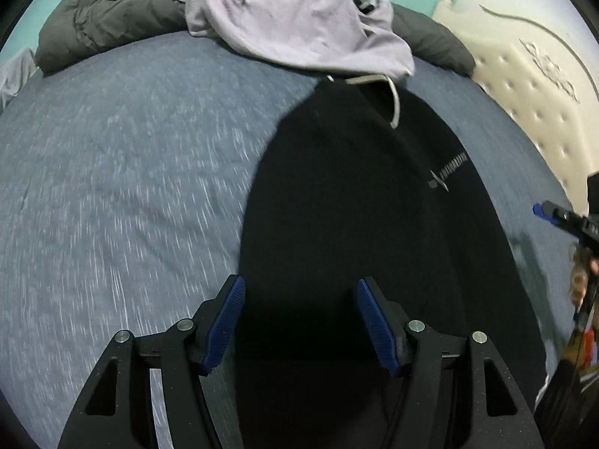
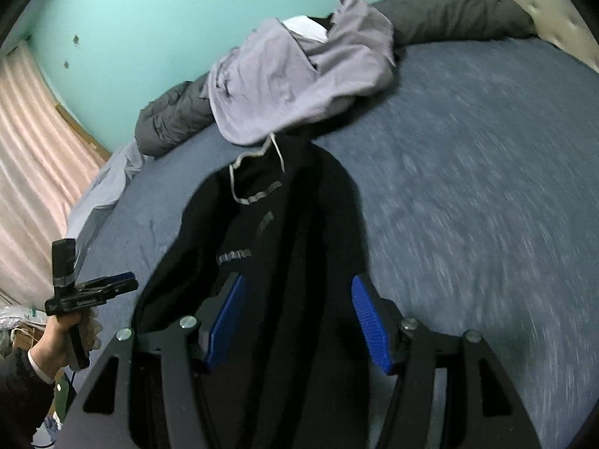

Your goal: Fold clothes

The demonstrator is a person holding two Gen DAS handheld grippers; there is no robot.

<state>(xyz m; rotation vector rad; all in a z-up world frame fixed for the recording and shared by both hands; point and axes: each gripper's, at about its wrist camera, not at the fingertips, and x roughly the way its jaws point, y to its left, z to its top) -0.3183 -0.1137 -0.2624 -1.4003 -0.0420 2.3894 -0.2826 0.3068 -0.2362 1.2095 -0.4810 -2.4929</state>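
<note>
A black hoodie lies flat and lengthwise on the blue bedsheet, its grey-trimmed neck and white drawstring at the far end. In the right wrist view the hoodie looks narrow, with its sides laid inward. My left gripper hovers open over its near part, with nothing between the blue pads. My right gripper is open above the same garment, its pads bare. Each gripper shows in the other's view: the right gripper at the right edge, the left gripper at the left, held by a hand.
A crumpled lilac garment lies just beyond the hoodie's neck, on a dark grey duvet along the turquoise wall. A cream tufted headboard is at the right. A pink curtain hangs past the bed's left side.
</note>
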